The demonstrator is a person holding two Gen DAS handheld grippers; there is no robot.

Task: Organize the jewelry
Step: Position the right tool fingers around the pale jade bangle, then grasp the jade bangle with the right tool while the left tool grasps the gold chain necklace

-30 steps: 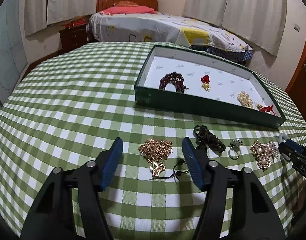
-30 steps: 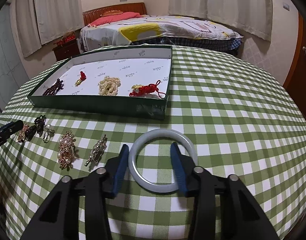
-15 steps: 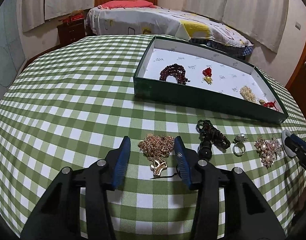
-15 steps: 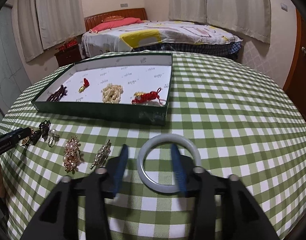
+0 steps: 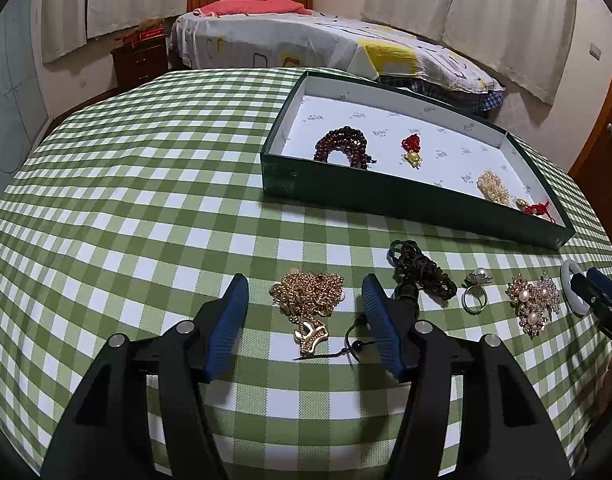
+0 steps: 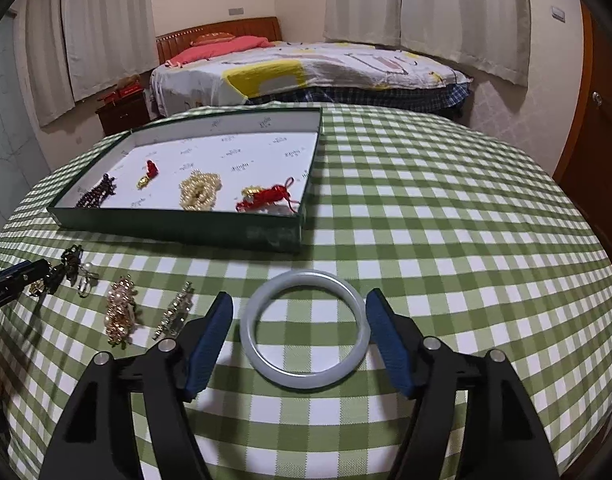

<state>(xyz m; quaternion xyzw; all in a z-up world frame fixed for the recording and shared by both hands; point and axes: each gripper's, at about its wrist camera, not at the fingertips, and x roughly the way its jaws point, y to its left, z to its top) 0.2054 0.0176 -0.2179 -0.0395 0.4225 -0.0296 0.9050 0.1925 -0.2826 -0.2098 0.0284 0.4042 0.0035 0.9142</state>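
Checked tablecloth point(image 6: 425, 240) below, both grippers tilt downward, jaws just opened, straddling gold chain point(image 5: 307, 294) and bangle point(image 6: 306, 328) untouched.

Hand-held gripper point(image 6: 300, 330) jaws just opening, astride bangle point(image 6: 305, 329).

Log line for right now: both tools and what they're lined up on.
left tool: open, just opening, astride gold chain | right tool: open, just opening, astride pale bangle | both items on tablecloth

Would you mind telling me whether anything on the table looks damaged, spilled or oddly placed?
Nothing looks damaged or spilled. Several pieces, including the gold chain and pale bangle, lie on the tablecloth outside the green box.
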